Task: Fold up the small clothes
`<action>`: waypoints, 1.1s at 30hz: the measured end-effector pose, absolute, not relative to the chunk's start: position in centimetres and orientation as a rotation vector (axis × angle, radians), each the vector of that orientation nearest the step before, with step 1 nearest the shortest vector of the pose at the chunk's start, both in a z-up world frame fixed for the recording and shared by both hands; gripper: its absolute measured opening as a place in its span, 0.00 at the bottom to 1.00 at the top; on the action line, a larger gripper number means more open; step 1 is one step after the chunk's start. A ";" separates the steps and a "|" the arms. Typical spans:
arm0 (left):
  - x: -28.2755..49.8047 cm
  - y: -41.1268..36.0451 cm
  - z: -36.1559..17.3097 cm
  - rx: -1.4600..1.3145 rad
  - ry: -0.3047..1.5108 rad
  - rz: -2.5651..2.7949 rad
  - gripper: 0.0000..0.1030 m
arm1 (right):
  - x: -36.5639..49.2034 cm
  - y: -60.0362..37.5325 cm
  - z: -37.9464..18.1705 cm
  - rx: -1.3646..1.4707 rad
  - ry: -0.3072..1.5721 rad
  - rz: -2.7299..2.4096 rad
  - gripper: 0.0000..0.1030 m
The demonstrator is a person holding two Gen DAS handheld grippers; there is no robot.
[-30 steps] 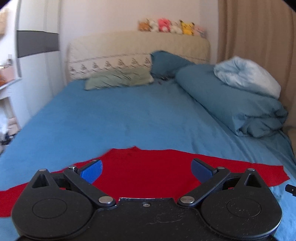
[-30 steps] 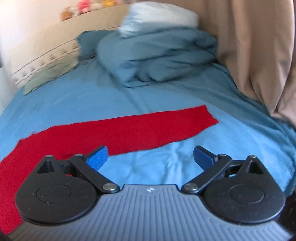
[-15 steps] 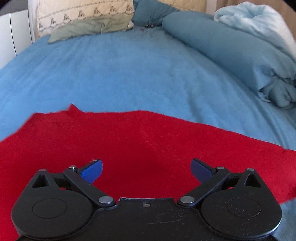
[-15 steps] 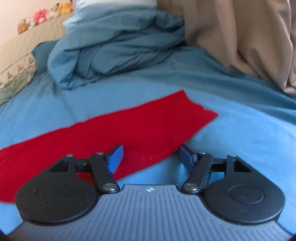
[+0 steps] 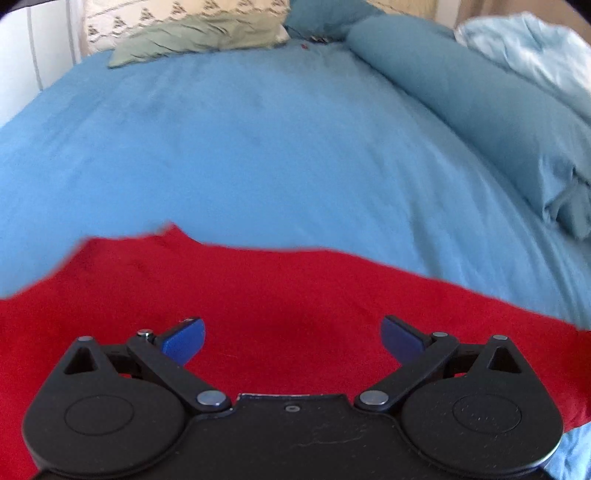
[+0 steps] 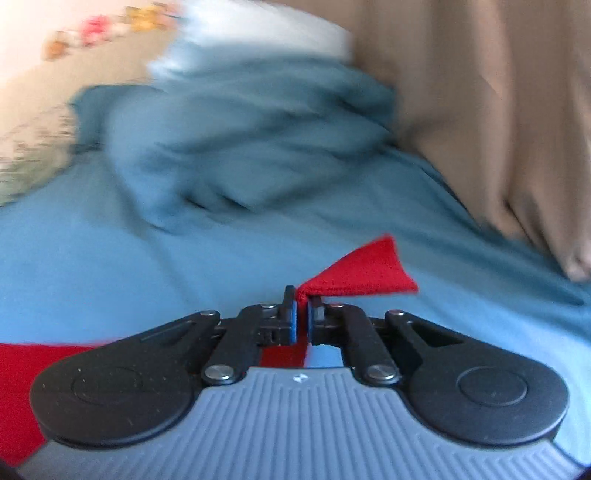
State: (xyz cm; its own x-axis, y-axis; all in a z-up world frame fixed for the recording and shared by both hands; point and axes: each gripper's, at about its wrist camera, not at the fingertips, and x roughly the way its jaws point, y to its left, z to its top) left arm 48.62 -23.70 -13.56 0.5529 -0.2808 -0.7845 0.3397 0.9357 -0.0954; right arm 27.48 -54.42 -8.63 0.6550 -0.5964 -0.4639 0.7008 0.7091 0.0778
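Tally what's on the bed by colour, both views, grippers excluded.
Red: 1, the cloth, its end pinched in the right gripper
Teal: 2, duvet, pillow
Green: 1, pillow
Pale blue: 1, blanket
Total: 5

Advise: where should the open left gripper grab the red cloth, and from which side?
Judging from the left wrist view, the near long edge under the left gripper looks best, though the housing hides the hem. The red cloth lies flat on the blue bedsheet, so only edges pinch. Come in low from the near side, jaws straddling the hem. The right gripper already pinches the end this way.
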 end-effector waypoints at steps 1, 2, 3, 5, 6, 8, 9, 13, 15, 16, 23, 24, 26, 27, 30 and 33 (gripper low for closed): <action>48.8 -22.6 -12.6 0.065 0.909 -0.359 1.00 | 28.4 -52.8 -6.8 0.238 0.409 -0.691 0.20; 48.8 -21.3 -11.6 0.062 0.901 -0.347 1.00 | 29.2 -51.2 -5.2 0.223 0.390 -0.638 0.20; 49.0 -20.0 -10.7 0.061 0.887 -0.328 1.00 | 30.2 -49.2 -3.6 0.205 0.369 -0.571 0.20; 49.1 -17.1 -9.0 0.066 0.859 -0.289 1.00 | 32.4 -44.8 -0.9 0.169 0.326 -0.431 0.20; 49.1 -15.1 -8.2 0.065 0.842 -0.268 1.00 | 33.5 -42.3 0.0 0.149 0.309 -0.351 0.20; 49.1 -11.8 -7.2 0.059 0.823 -0.230 1.00 | 35.6 -37.2 0.8 0.112 0.281 -0.197 0.20; 49.1 -9.9 -7.0 0.058 0.815 -0.206 1.00 | 36.9 -34.0 0.5 0.077 0.278 -0.103 0.20; 48.1 -2.8 -7.9 0.061 0.802 -0.094 1.00 | 39.9 -23.3 -5.1 -0.098 0.337 0.146 0.20; 47.5 0.1 -9.5 0.038 0.826 -0.060 1.00 | 40.6 -18.5 -10.4 -0.201 0.430 0.235 0.20; 47.3 1.3 -10.4 0.023 0.848 -0.052 1.00 | 40.7 -16.8 -12.7 -0.245 0.480 0.263 0.20; 46.0 4.1 -14.7 -0.090 0.964 -0.086 1.00 | 37.8 -13.5 -19.5 -0.363 0.592 0.300 0.25; 45.9 3.8 -15.1 -0.107 0.975 -0.109 1.00 | 37.7 -13.7 -19.3 -0.372 0.586 0.302 0.29; 46.0 2.5 -14.9 -0.134 0.994 -0.155 0.99 | 37.6 -13.7 -18.8 -0.392 0.583 0.322 0.62; 46.4 1.7 -14.7 -0.141 1.001 -0.178 0.99 | 37.3 -13.8 -18.5 -0.403 0.572 0.324 0.70; 46.6 -0.9 -14.1 -0.155 1.008 -0.261 0.99 | 35.8 -14.6 -16.4 -0.424 0.554 0.302 0.80; 47.3 -3.3 -14.2 -0.186 1.021 -0.322 0.97 | 35.3 -16.8 -14.5 -0.431 0.590 0.237 0.81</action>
State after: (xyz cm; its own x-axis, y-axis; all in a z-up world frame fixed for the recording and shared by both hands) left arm 47.31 -3.29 -14.20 0.4812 -0.3485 -0.8044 0.1767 0.9373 -0.3003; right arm 35.29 -16.77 -14.51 0.8077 0.0932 -0.5822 -0.3354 0.8848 -0.3236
